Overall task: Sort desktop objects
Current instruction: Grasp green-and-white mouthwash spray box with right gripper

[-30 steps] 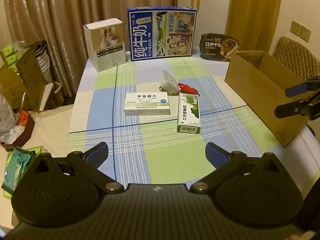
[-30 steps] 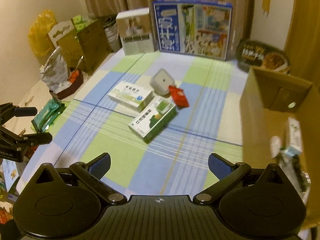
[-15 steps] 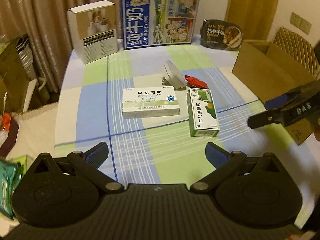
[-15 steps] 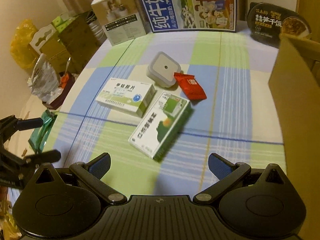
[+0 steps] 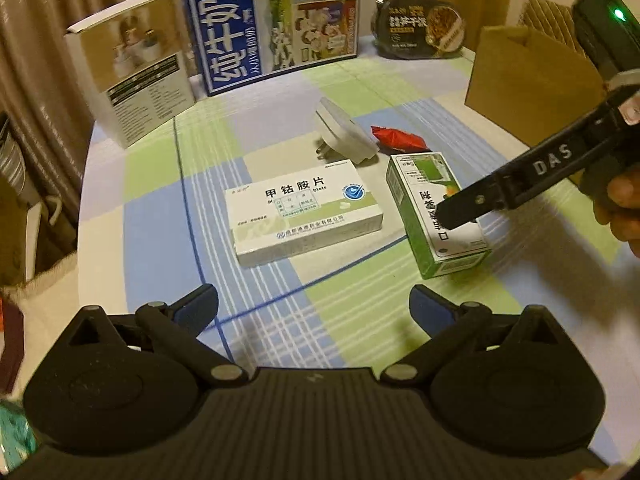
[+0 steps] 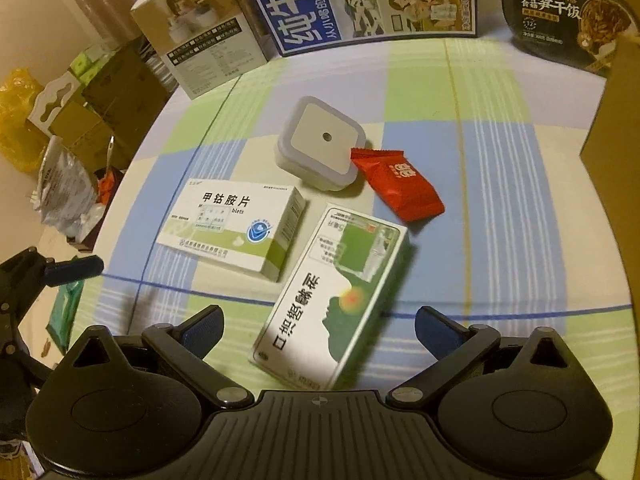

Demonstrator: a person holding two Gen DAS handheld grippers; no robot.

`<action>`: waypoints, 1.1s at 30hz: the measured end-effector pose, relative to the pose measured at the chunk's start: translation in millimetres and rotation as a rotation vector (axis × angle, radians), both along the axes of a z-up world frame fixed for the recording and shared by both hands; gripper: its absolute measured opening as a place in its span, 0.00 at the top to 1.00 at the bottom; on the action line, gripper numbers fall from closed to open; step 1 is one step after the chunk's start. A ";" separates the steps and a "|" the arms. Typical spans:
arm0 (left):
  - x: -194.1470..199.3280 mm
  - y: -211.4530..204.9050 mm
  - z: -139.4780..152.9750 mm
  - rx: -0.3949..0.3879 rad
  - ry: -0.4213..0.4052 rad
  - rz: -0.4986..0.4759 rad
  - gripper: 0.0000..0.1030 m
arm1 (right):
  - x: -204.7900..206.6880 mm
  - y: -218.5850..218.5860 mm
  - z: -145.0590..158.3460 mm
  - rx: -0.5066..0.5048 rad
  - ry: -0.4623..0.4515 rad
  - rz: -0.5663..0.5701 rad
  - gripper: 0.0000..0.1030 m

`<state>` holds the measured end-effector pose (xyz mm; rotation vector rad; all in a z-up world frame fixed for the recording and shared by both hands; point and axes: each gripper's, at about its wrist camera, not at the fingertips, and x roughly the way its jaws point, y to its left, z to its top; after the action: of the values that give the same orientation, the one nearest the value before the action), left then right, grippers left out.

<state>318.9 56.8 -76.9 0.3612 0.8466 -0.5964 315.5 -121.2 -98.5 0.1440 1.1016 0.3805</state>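
Green medicine box [image 6: 334, 300] lies mid-surface between the spread right tongs [image 6: 318, 326], beside a white box [image 6: 236, 232] printed 甲钴胺片. Left tongs [image 5: 314, 306] hang released over the near edge; the right arm reads, possibly, "DAS".

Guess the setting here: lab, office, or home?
Likely a home room: a table under a checked cloth, curtains behind, and household goods such as a milk carton and medicine box.
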 end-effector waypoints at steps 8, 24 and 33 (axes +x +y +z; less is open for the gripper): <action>10.4 -12.4 -10.8 0.056 -0.021 -0.105 0.03 | 6.9 11.5 -12.4 -0.065 0.008 0.035 0.28; 11.9 -25.8 -16.7 0.163 -0.058 -0.234 0.03 | 0.5 23.5 -6.6 -0.349 -0.078 0.474 0.47; 24.1 -41.5 -26.6 0.309 -0.125 -0.394 0.07 | -8.1 22.5 -10.9 -0.487 -0.144 0.737 0.49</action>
<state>343.1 15.2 -103.6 0.8511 0.7512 -0.7994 307.4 -98.8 -109.4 -0.7293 1.0467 0.7479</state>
